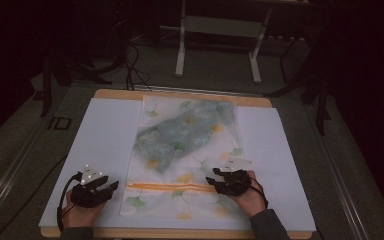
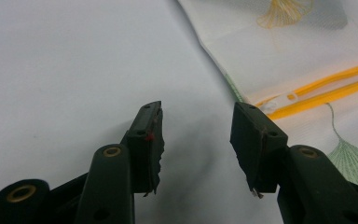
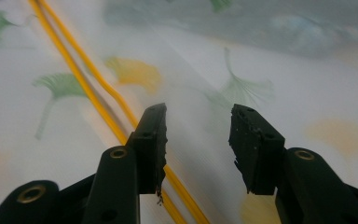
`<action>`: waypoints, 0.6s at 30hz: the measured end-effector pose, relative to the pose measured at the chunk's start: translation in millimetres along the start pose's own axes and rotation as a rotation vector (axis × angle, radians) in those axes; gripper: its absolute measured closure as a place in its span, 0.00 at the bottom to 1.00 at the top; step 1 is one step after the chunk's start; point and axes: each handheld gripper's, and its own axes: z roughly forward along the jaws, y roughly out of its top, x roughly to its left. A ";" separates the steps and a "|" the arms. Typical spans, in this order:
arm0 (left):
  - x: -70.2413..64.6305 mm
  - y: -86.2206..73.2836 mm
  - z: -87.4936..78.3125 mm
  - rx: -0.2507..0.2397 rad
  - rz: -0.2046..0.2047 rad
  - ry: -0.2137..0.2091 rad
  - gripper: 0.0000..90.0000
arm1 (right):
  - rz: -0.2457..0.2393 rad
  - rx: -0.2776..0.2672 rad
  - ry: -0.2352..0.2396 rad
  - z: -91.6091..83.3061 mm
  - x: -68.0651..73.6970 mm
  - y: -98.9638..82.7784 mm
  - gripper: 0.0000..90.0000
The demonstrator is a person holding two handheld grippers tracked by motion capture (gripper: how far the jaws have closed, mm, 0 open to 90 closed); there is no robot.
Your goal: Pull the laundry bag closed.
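I see the mesh pouch (image 1: pixel 187 155) flat on the white sheet (image 1: pixel 105 145), with its orange zipper (image 1: pixel 170 187) (two parallel bands) near the front end. My right gripper (image 1: pixel 215 176) hovers over the zipper's right end, jaws spread and holding nothing. My left gripper (image 1: pixel 114 186) sits just off the zipper's left end over bare sheet, jaws spread too.

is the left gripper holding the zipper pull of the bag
No, the left gripper has its jaws open over the bare white sheet, and the zipper pull lies apart, beyond its right jaw.
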 end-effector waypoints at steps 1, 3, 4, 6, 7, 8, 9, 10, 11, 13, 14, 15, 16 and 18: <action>0.0 0.0 0.0 0.000 0.000 0.000 0.60 | 0.000 0.000 0.000 0.0 0.0 0.0 0.62; -1.5 0.0 0.2 0.007 0.003 -0.014 0.62 | -0.020 -0.001 0.018 4.8 5.9 6.2 0.62; -2.8 0.2 -0.2 0.009 0.007 -0.020 0.62 | -0.041 0.001 0.038 9.0 11.3 10.6 0.62; -3.8 0.6 -0.6 0.007 0.013 -0.019 0.62 | -0.060 0.010 0.057 14.8 17.9 15.6 0.63; -4.1 1.0 -0.9 0.008 0.019 -0.021 0.62 | -0.062 0.010 0.065 18.0 21.1 17.6 0.63; -3.9 0.9 -0.9 0.008 0.020 -0.024 0.62 | -0.071 0.014 0.072 21.0 24.0 19.6 0.63; -3.9 0.9 -0.9 0.008 0.020 -0.024 0.62 | -0.081 0.015 0.079 24.2 26.7 21.6 0.63; -3.9 0.8 -0.9 0.011 0.020 -0.024 0.62 | -0.087 0.019 0.084 27.4 29.6 23.6 0.63; -3.9 0.6 -0.8 0.013 0.019 -0.023 0.63 | -0.094 0.020 0.093 30.6 32.1 25.3 0.63; -3.6 0.5 -1.0 0.019 0.020 -0.034 0.67 | -0.103 0.024 0.099 33.5 34.6 27.0 0.63; -4.0 0.6 -1.0 0.023 0.026 -0.037 0.67 | -0.117 0.026 0.115 39.2 39.0 30.0 0.64; -4.0 0.6 -1.0 0.023 0.026 -0.037 0.67 | -0.126 0.024 0.128 41.9 40.5 31.3 0.64; -4.2 0.7 -0.9 0.023 0.026 -0.036 0.67 | -0.126 0.024 0.128 41.9 40.5 31.3 0.64; -4.5 0.9 -1.0 0.020 0.026 -0.038 0.67 | -0.138 0.025 0.155 47.7 45.0 35.2 0.68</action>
